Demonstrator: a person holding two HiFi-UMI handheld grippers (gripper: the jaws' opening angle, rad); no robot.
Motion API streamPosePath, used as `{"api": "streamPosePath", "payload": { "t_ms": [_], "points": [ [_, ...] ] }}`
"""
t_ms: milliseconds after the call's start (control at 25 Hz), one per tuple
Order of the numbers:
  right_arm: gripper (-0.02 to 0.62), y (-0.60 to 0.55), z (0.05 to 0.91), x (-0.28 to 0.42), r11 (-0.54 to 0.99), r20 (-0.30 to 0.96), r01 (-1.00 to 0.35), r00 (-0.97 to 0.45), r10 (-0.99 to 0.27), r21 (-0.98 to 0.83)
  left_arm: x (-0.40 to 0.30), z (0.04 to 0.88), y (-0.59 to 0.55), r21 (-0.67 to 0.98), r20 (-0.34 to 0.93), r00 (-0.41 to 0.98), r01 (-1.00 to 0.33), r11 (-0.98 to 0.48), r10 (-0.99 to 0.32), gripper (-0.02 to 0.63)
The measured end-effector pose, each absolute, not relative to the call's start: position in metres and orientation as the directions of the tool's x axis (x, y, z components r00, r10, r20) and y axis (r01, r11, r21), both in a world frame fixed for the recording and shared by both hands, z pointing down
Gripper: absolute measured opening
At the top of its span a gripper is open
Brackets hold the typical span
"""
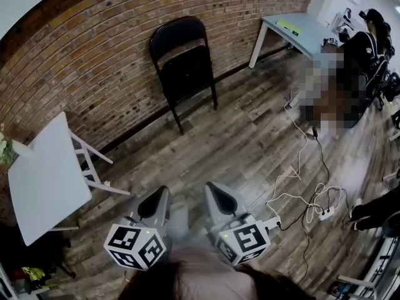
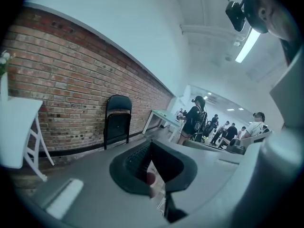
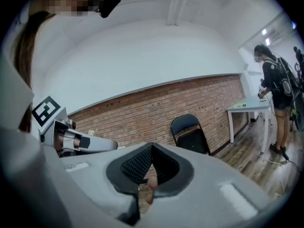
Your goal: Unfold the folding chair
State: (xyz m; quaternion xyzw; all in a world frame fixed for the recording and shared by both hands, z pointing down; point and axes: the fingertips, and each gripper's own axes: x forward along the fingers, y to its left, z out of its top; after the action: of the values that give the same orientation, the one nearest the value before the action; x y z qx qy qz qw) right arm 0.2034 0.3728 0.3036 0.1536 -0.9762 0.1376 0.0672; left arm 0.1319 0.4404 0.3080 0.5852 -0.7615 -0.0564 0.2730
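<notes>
A black folding chair point(image 1: 182, 64) leans folded against the red brick wall, well ahead of both grippers. It also shows far off in the left gripper view as the chair point(image 2: 117, 120) and in the right gripper view as the chair point(image 3: 190, 133). My left gripper point(image 1: 154, 206) and right gripper point(image 1: 220, 200) hang side by side low in the head view, both shut with nothing between their jaws. In its own view the left gripper point(image 2: 151, 148) has its jaws together, and so does the right gripper point(image 3: 150, 152).
A white folding table point(image 1: 44, 179) stands at the left by the wall. A pale green table point(image 1: 299, 30) sits at the back right. White cables and a power strip point(image 1: 325, 213) lie on the wood floor to the right. Several people stand near the right side.
</notes>
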Motion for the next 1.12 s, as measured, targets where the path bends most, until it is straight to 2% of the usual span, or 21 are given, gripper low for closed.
{"api": "streamPosePath", "payload": {
  "t_ms": [800, 1120],
  "points": [
    [-0.006, 0.281, 0.293, 0.033, 0.915, 0.170, -0.330, -0.940, -0.296, -0.233, -0.054, 0.300, 0.352, 0.440, 0.304, -0.176, -0.846, 0.302, -0.936, -0.003],
    [-0.006, 0.267, 0.295, -0.009, 0.908, 0.199, -0.359, -0.927, -0.319, -0.214, -0.100, 0.305, 0.336, 0.457, 0.302, -0.143, -0.846, 0.275, -0.942, -0.003]
  ]
}}
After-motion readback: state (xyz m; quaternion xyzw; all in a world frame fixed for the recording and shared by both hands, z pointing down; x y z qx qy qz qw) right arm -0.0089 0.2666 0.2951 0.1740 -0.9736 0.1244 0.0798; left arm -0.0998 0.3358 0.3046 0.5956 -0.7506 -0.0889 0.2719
